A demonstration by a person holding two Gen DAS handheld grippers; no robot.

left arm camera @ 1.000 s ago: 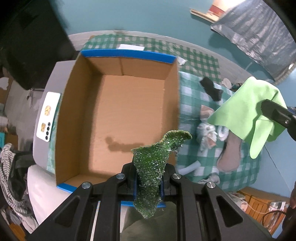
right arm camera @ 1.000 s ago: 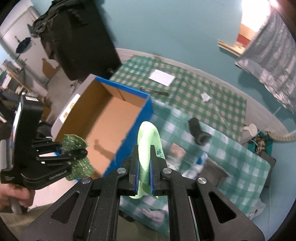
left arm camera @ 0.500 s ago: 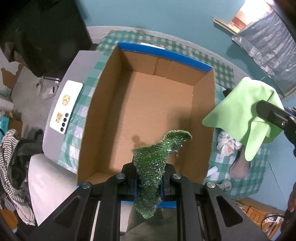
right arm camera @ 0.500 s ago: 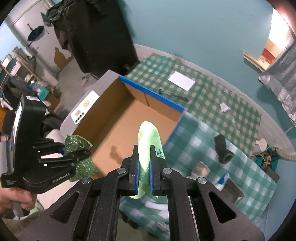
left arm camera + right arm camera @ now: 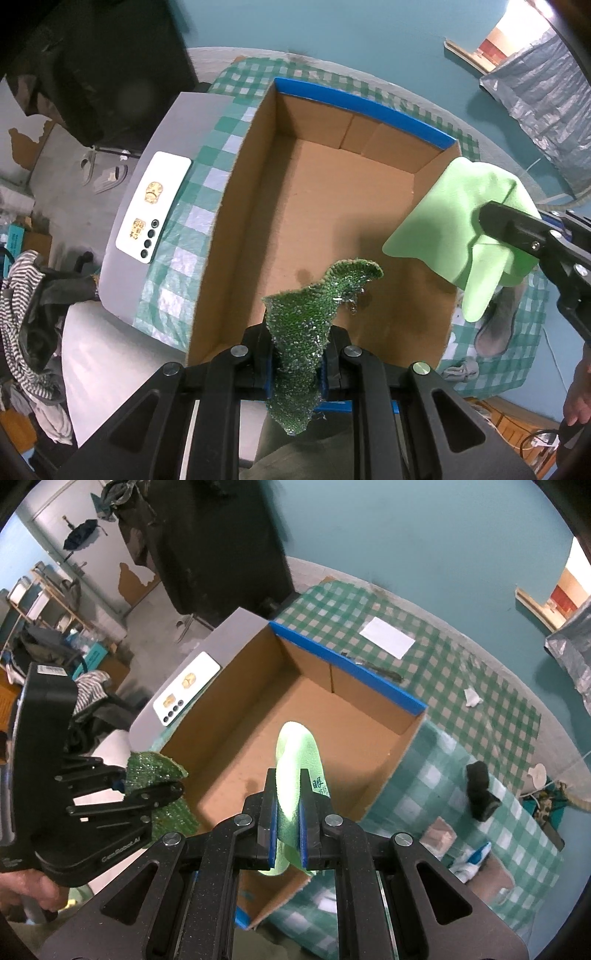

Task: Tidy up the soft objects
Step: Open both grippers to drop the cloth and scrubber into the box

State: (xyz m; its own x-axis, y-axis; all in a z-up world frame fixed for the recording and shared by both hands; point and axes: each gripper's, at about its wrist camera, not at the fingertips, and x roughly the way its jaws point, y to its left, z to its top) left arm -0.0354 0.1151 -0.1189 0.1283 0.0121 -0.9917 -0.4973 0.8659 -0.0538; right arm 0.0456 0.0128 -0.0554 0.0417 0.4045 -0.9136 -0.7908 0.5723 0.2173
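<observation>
My left gripper (image 5: 295, 354) is shut on a dark green glittery scrub cloth (image 5: 314, 306), held over the near end of an open cardboard box (image 5: 332, 206) with blue-taped rims. My right gripper (image 5: 288, 812) is shut on a light green cloth (image 5: 297, 760), held above the box's near right part. In the left wrist view the light green cloth (image 5: 461, 221) hangs over the box's right wall. In the right wrist view the left gripper (image 5: 155, 790) with the glittery cloth (image 5: 155, 775) is at the box's left wall (image 5: 221, 698). The box is empty inside.
The box stands on a green checked tablecloth (image 5: 461, 686). A white phone (image 5: 153, 210) lies left of the box. Right of it lie a black rolled item (image 5: 480, 790), a grey cloth (image 5: 495, 325) and small rags (image 5: 469, 860). A white paper (image 5: 388, 637) lies behind.
Both grippers have moved left with their cloths, from beside the box to over it. The light green cloth now overlaps the box's right wall.
</observation>
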